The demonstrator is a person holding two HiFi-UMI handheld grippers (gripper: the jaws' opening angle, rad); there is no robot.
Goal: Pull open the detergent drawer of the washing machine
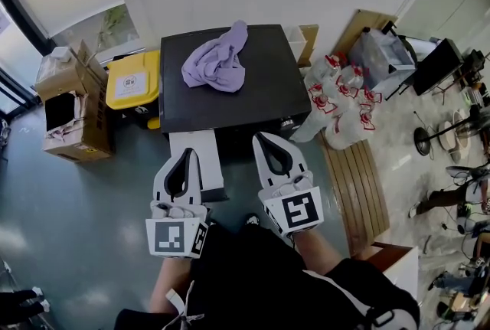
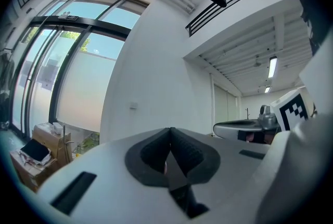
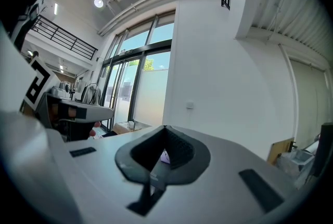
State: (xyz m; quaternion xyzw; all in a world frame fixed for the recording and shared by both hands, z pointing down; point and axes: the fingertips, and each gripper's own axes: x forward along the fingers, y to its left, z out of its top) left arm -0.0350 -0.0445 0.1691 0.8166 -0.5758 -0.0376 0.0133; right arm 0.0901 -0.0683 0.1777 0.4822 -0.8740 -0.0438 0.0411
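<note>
Head view: label (image 1: 132,81) on bin (image 1: 153,66) beside washing machine (image 1: 264,95) looks illegible.

Not much room either side of the washing machine (image 1: 268,95): a yellow bin (image 1: 132,80) and cardboard boxes (image 1: 70,102) were jammed up on its left, a heap of plastic bags (image 1: 342,102) on its right. The white drawer (image 1: 208,164) stuck out in front, right under the left gripper (image 1: 187,152). A purple cloth (image 1: 217,60) hogged the lid's back left, but the floor (image 1: 84,221) front-left was open.
</note>
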